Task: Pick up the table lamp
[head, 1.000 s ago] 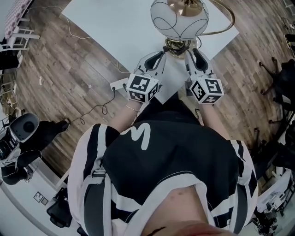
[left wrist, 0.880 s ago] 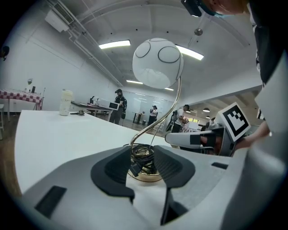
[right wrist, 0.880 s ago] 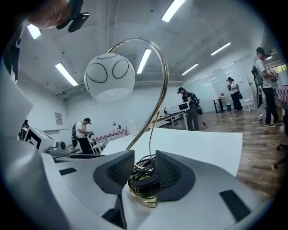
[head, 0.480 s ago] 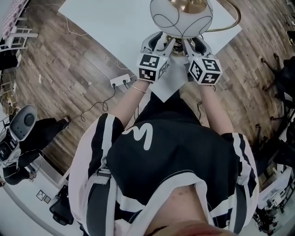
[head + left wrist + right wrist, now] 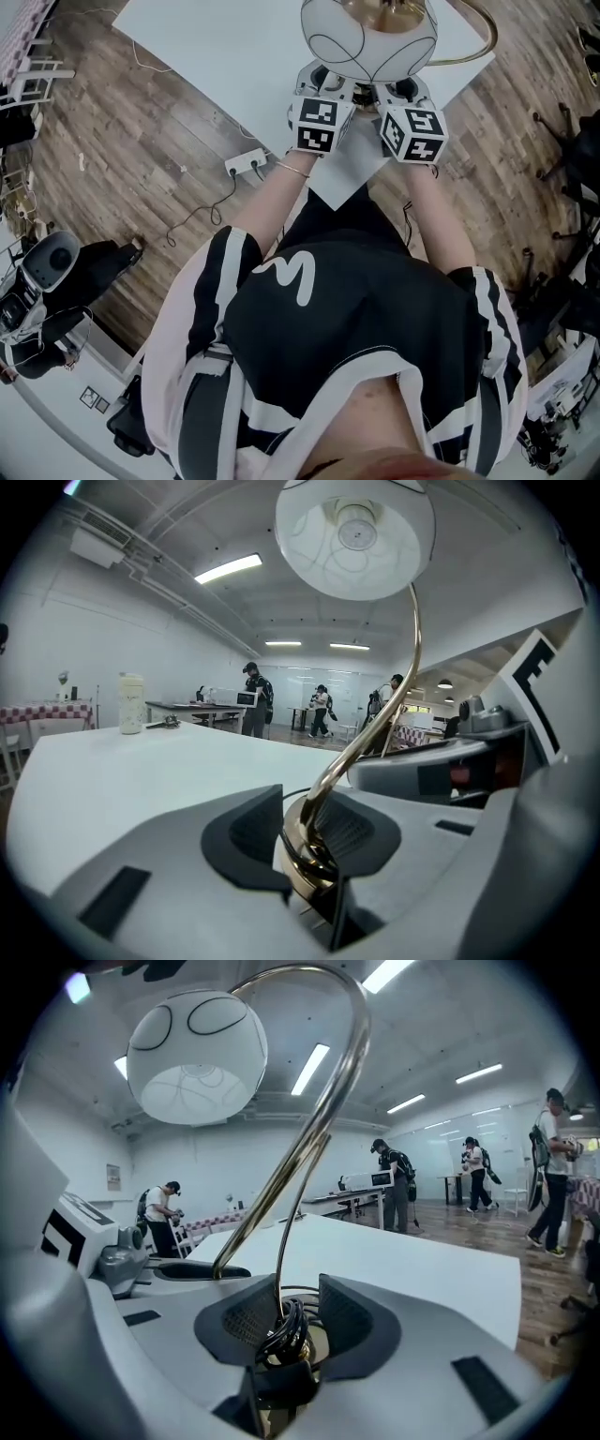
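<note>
Reaching in from the near corner of the white table, the person brings both grippers to the foot of the table lamp. The foot stands between the two grippers, and the globe shade hangs above and just ahead of their jaws.

The left gripper has the brass base between its dark ribbed pads. Its jaws are closing, and the base nearly fills the gap, though no firm pinch shows yet. The curved gold stem rises from right between those pads and arcs up to the shade.

The right gripper sits just beside the left one, on the other side of the foot. Its jaws are spread wide, with a bundle of dark coiled cord and the base standing between the pads without being squeezed.

Coming in low from both flanks looks deliberate. The heavy-looking shade sits out on a long arched stem, so a single grip up high would likely let the lamp swing or tip. Two grips on the base should keep it upright during the lift. With the cord bundled inside the right jaws, that side probably needs to close on metal rather than on the springy loops, or its hold may slip.
</note>
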Action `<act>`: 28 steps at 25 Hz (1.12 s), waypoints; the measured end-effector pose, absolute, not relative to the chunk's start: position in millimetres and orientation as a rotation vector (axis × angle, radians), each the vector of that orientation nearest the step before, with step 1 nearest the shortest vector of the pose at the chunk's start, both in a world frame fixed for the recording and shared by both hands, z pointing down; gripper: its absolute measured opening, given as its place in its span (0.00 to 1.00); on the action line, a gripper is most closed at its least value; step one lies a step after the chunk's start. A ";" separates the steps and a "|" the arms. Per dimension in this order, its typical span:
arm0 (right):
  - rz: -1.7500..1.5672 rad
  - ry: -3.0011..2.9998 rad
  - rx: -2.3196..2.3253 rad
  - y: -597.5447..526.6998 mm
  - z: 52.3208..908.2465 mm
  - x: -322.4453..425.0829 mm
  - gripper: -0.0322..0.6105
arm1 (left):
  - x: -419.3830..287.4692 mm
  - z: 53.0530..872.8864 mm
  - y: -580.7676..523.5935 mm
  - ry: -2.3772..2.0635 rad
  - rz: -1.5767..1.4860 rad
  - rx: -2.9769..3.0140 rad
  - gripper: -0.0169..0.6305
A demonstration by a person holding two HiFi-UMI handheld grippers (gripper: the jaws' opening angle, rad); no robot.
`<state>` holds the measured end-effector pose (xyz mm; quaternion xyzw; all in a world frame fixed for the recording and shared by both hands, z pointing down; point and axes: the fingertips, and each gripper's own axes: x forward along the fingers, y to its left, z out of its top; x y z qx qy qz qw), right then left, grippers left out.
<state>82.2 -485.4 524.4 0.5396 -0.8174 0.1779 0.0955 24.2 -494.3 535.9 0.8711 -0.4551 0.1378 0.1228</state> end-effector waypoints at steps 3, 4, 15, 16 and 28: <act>0.512 -2.427 1.575 -493.9 525.0 80.5 0.26 | 33.7 533.4 -493.0 -1.308 0.395 2.580 0.10; 0.521 -2.436 1.566 -497.5 525.2 78.7 0.26 | 35.4 533.1 -493.6 -1.301 0.382 2.579 0.09; 0.326 -2.503 1.517 -501.0 509.1 65.3 0.08 | 37.8 531.6 -497.4 -1.308 0.319 2.533 0.05; 0.304 -2.522 1.526 -500.6 503.8 65.1 0.08 | 37.0 532.0 -497.3 -1.311 0.315 2.525 0.05; 0.273 -2.589 1.585 -493.7 491.2 68.5 0.07 | 32.7 525.2 -492.9 -1.385 0.267 2.485 0.05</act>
